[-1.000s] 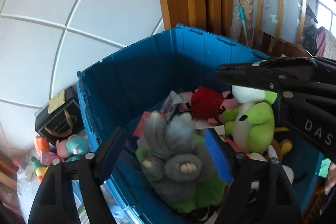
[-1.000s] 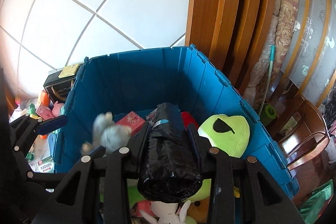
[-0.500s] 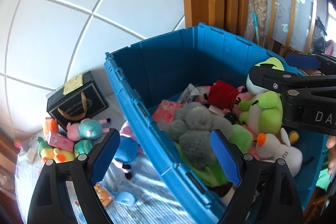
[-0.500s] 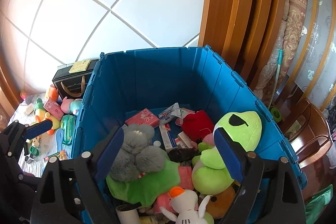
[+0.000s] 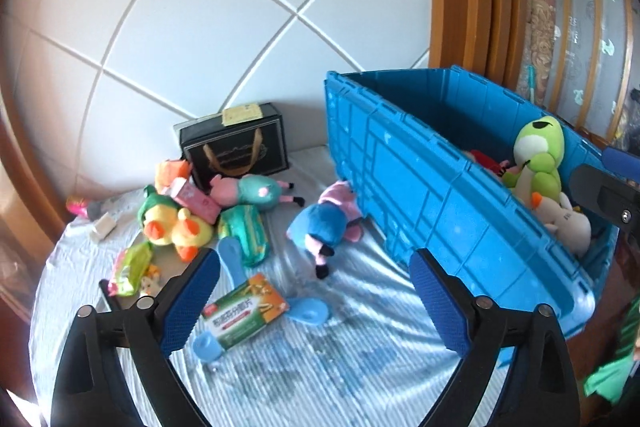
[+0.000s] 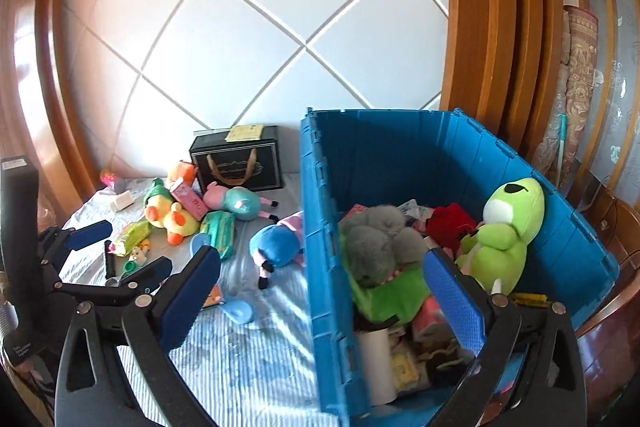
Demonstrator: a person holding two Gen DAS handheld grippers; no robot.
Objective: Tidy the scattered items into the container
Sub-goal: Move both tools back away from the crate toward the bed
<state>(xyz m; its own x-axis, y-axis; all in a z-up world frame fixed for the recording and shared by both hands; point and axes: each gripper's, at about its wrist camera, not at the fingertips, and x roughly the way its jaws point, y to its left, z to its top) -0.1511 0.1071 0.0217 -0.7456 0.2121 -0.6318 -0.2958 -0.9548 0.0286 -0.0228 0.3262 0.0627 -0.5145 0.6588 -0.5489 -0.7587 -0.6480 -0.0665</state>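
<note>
The blue crate (image 5: 420, 163) (image 6: 400, 155) stands on a striped sheet and holds a grey plush (image 6: 380, 239), a green frog plush (image 6: 508, 227) (image 5: 540, 163) and a red plush (image 6: 448, 223). My left gripper (image 5: 314, 267) (image 6: 120, 251) hangs over the sheet left of the crate, its jaws opening with nothing between them. Below it lie a green-and-orange box (image 5: 244, 311) and a blue pig plush (image 5: 324, 227). My right gripper (image 6: 320, 263) hovers at the crate's near left wall, jaws opening and empty.
Further left lie a yellow duck plush (image 5: 172, 227), a teal pig plush (image 5: 248, 187), a pink carton (image 5: 192, 199) and small packets. A black gift box (image 5: 236, 147) stands against the white panelled wall. Wooden door frames (image 6: 480, 27) rise behind the crate.
The left gripper let go of the grey plush and the right let go of a black roll over the crate. Both opened wide and swung left, towards the scattered items.
</note>
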